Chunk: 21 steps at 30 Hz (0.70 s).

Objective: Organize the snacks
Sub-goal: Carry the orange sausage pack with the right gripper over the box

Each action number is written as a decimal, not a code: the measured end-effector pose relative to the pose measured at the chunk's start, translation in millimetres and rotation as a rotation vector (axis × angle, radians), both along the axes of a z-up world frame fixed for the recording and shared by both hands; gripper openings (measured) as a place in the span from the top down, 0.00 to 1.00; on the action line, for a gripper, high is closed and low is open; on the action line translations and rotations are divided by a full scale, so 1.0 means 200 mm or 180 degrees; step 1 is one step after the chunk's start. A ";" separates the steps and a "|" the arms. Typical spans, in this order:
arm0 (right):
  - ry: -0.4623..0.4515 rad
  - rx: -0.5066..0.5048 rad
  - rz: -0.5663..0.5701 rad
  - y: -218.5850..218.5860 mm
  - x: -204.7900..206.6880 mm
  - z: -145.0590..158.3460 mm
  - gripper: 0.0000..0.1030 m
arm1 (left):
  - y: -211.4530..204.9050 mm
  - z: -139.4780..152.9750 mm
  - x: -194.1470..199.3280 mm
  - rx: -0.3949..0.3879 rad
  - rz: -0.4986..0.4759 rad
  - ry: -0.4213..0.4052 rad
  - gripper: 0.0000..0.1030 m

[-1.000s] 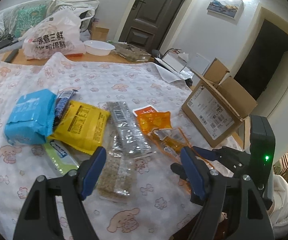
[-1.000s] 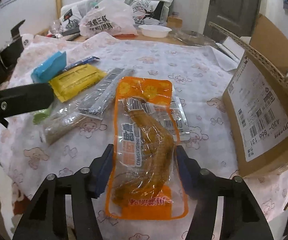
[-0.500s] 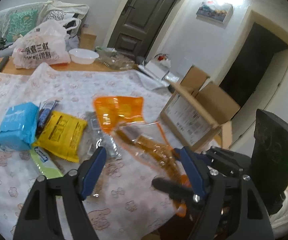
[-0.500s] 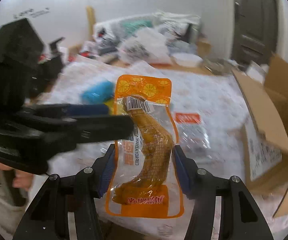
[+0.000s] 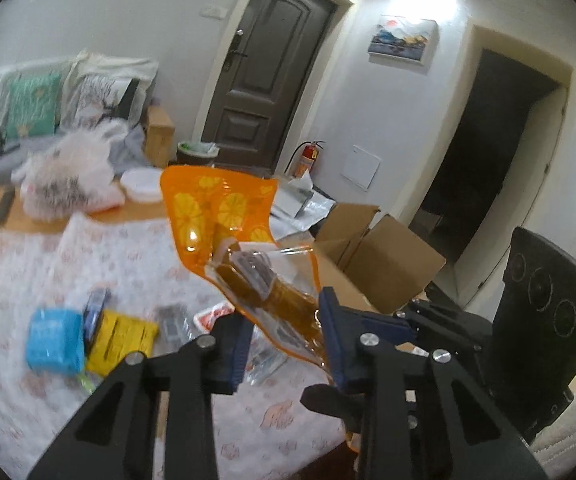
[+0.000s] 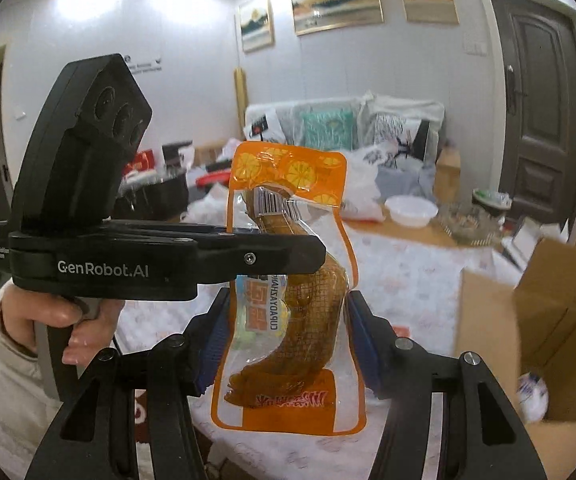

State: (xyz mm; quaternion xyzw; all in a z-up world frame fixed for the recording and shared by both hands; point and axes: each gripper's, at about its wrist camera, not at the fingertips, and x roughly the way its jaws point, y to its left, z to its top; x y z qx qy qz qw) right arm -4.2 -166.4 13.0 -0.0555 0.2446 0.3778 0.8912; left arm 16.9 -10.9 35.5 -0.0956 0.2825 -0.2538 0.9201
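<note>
The orange snack pouch (image 6: 288, 300) stood upright at the centre of the right wrist view, lifted clear of the table, its citrus-printed header uppermost and a brown, netted piece of meat visible through the clear window. The right gripper (image 6: 286, 340) was clamped on the pouch's lower half, one blue pad against each side edge. In the left wrist view the same pouch (image 5: 224, 232) leaned across mid-frame. The left gripper (image 5: 284, 340) bracketed its lower part, with the blue fingers (image 5: 333, 336) just beside the film; whether they pressed on it could not be told.

The pouch appeared light, with glossy, probably slippery film that bent at the header; the vacuum-packed contents looked like the only firm part. A hold across that bulge, as shown, was judged more secure than one on the flat sealed margin.

The open cardboard box (image 6: 527, 320) lay at lower right of the right wrist view. The blue packet (image 5: 54, 340) and the yellow packet (image 5: 120, 340) rested on the patterned tablecloth (image 5: 128, 260) at lower left of the left wrist view.
</note>
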 end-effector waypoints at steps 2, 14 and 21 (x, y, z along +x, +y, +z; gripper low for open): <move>-0.0056 0.0051 -0.0003 -0.08 0.03 0.05 0.50 | -0.10 0.08 0.03 0.0122 -0.0033 -0.0082 0.71; -0.0116 0.0128 -0.0445 -0.72 0.25 0.12 0.49 | -0.79 0.19 0.38 0.0500 -0.0503 -0.0115 0.71; -0.0003 0.0058 -0.0609 -0.96 0.35 0.00 0.49 | -1.08 0.08 0.58 0.0627 -0.0655 0.0069 0.71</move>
